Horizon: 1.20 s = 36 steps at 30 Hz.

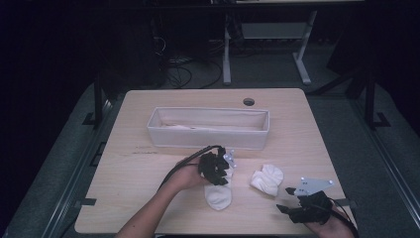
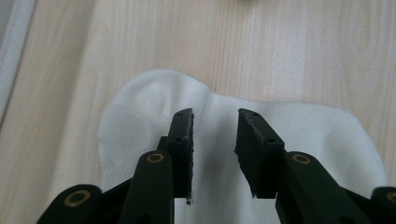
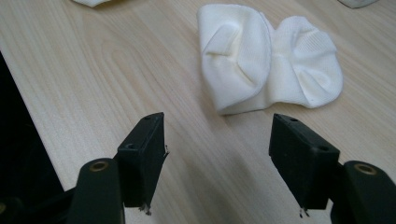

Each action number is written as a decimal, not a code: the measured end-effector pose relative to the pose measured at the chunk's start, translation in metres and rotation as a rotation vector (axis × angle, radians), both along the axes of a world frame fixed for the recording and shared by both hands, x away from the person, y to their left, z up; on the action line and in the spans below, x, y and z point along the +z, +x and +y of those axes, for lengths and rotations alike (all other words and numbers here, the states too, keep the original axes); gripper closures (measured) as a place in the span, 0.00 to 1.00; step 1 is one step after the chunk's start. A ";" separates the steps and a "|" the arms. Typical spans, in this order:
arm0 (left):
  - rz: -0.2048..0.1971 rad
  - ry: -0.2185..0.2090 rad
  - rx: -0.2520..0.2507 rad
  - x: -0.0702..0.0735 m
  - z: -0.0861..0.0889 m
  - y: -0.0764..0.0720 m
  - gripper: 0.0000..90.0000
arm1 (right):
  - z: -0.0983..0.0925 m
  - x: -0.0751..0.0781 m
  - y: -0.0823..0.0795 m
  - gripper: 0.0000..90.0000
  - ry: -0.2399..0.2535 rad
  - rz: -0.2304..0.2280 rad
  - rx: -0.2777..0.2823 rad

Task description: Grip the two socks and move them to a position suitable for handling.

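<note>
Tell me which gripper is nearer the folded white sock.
Right. The right gripper sits just short of the folded white cotton sock, open toward it. The left gripper is farther, over the flat white sock.

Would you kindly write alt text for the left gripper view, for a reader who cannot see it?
The left tongs point down over a flat white sock lying on a light wooden table, jaws parted with a narrow gap and sock fabric showing between them. The white edge of a fabric bin runs along the left side.
</note>
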<state>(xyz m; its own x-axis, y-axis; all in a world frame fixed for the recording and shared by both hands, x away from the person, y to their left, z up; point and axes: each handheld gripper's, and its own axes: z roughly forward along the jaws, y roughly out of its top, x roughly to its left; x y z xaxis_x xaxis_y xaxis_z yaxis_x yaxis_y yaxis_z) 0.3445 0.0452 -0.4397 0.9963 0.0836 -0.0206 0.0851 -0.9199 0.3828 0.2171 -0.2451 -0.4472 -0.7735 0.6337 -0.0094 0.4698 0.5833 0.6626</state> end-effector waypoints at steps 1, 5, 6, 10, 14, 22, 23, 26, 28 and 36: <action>0.003 -0.004 0.002 0.000 0.000 0.001 0.74 | 0.000 0.000 0.000 0.39 -0.001 0.001 0.001; 0.001 -0.028 0.011 0.004 0.006 0.001 0.69 | 0.000 0.000 0.000 0.39 -0.005 0.000 0.002; 0.001 -0.028 0.011 0.004 0.006 0.001 0.69 | 0.000 0.000 0.000 0.39 -0.005 0.000 0.002; -0.004 -0.041 0.007 0.013 0.016 -0.004 0.69 | 0.000 0.000 0.000 0.39 -0.006 0.000 0.001; -0.013 -0.028 -0.008 0.017 0.023 -0.012 0.68 | 0.002 0.000 0.000 0.39 -0.009 0.001 0.006; -0.003 -0.017 -0.019 0.013 0.032 -0.021 0.66 | 0.001 0.000 0.000 0.39 -0.006 0.002 -0.004; 0.000 -0.010 -0.020 0.011 0.032 -0.021 0.66 | 0.002 0.000 0.000 0.39 -0.008 0.002 -0.002; 0.006 0.002 -0.023 0.008 0.031 -0.020 0.66 | 0.001 0.000 0.000 0.39 -0.008 0.001 -0.002; 0.002 0.003 -0.024 0.006 0.030 -0.020 0.65 | 0.001 0.000 0.000 0.39 -0.006 0.003 -0.003; 0.002 0.016 -0.035 0.001 0.026 -0.021 0.65 | -0.001 0.001 -0.001 0.39 -0.008 -0.003 -0.004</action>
<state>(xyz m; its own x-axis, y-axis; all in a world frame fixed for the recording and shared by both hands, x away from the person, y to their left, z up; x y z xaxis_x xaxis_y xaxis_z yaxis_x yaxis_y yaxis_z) 0.3233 0.0716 -0.4386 0.9986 0.0487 -0.0211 0.0531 -0.9282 0.3682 0.2164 -0.2458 -0.4465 -0.7706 0.6371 -0.0167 0.4706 0.5866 0.6592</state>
